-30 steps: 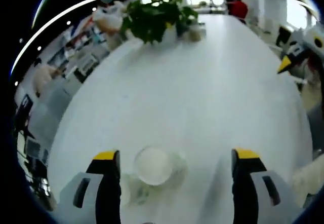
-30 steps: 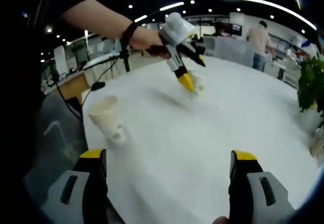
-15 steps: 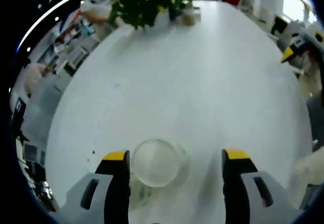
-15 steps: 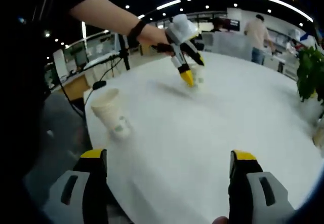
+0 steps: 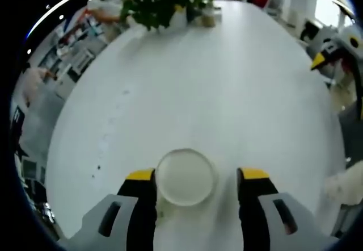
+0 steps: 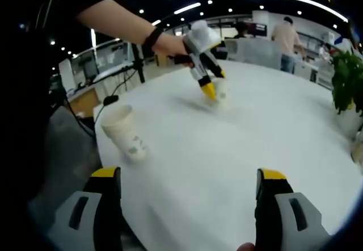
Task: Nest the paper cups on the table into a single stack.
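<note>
Your left gripper (image 5: 197, 177) straddles a cup (image 5: 185, 176) on the table (image 5: 227, 92), jaws apart, left one touching it. Your right gripper (image 6: 187, 177) hangs wide open; second cup (image 6: 125, 130) stands near the table's edge.

**Count of objects on the worktop**

Two paper cups stand upright on one white worktop (image 6: 238, 149): the first paper cup (image 5: 185, 176), seen from above between the jaws of the left gripper (image 5: 197, 177); the second paper cup (image 6: 125, 132), near the worktop edge in the right gripper view. Two grippers are present: the left gripper and the right gripper (image 6: 190, 177). One potted plant (image 5: 161, 4) sits at the far end. Two people (image 6: 286, 46) stand in the background of the right gripper view.
</note>
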The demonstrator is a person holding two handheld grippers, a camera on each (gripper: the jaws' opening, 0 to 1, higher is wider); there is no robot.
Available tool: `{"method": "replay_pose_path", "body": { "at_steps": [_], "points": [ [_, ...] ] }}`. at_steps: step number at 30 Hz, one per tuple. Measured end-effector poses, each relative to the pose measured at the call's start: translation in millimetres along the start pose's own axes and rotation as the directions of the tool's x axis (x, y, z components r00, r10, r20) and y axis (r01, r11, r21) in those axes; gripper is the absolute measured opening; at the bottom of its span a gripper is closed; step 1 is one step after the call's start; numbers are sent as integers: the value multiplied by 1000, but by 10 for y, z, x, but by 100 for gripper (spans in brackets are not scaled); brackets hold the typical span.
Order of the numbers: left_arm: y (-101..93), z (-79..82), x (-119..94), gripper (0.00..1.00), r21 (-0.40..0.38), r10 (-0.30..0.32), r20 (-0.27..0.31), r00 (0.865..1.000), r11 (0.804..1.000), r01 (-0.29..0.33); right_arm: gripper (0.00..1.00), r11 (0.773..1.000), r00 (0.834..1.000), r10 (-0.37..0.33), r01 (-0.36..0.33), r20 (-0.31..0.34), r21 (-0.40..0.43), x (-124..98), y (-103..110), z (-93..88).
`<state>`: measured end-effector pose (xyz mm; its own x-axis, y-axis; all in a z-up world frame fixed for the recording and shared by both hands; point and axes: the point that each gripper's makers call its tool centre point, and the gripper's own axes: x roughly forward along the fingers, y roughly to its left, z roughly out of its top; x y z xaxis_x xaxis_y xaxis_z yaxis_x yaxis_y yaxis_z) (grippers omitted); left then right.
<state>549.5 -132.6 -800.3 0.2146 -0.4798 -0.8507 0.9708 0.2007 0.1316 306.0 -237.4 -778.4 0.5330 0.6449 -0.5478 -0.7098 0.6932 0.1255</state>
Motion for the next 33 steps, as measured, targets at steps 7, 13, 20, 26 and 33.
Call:
{"method": "replay_pose_path", "body": {
  "at_steps": [7, 13, 20, 26, 33],
  "points": [
    [-39, -24, 6, 46, -13, -16, -2, 1000, 1000, 16, 96, 1000, 1000, -6, 6, 7, 12, 4, -1, -1],
    [-76, -16, 17, 41, -27, -36, 2, 999, 999, 36, 96, 1000, 1000, -6, 6, 5, 14, 12, 7, -9],
    [-100, 22, -9, 39, -40, -41, 21, 999, 998, 42, 96, 1000, 1000, -13, 12, 19, 26, 3, 0, 31],
    [-150, 12, -48, 39, -36, -49, 18, 999, 998, 49, 95, 1000, 1000, -22, 22, 16, 21, -3, -9, 42],
    [-218, 54, -186, 39, -25, -53, 27, 998, 998, 54, 95, 998, 998, -41, 39, 40, 51, -38, -43, 166]
  ]
}}
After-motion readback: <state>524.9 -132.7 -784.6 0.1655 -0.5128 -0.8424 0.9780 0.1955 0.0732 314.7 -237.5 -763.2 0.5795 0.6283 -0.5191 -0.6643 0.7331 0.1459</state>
